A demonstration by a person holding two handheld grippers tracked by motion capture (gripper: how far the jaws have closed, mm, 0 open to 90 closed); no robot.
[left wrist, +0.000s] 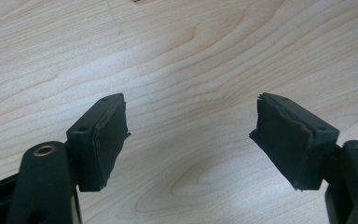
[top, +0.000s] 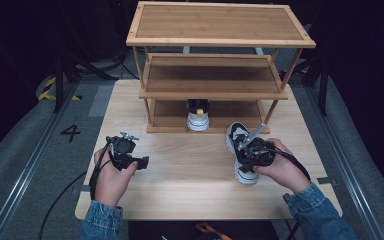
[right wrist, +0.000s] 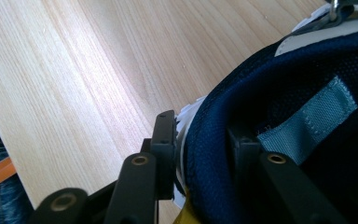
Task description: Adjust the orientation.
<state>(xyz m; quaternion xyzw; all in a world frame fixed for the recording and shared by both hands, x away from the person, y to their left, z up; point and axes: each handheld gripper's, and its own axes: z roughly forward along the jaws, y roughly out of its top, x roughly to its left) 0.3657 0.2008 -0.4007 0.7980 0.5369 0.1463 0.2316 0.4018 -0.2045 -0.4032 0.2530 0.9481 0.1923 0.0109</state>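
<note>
Right gripper (right wrist: pixel 205 154) fingers pinch sneaker (right wrist: pixel 279 102) collar, one inside; high view adds left gripper (top: pixel 141 163), fingers wide, empty

A three-tier wooden shelf rack (top: pixel 220 60) stands at the far middle of the table (top: pixel 180 190). One sneaker (top: pixel 198 116) sits on the rack's bottom shelf, at its front edge. A second sneaker (top: pixel 241 150) lies on the tabletop before the rack, to the right, with the right gripper (top: pixel 254 154) on its collar, one jaw inside the shoe and one outside. The left gripper (top: pixel 139 163) is over bare tabletop at the left, well apart from both sneakers.
</note>
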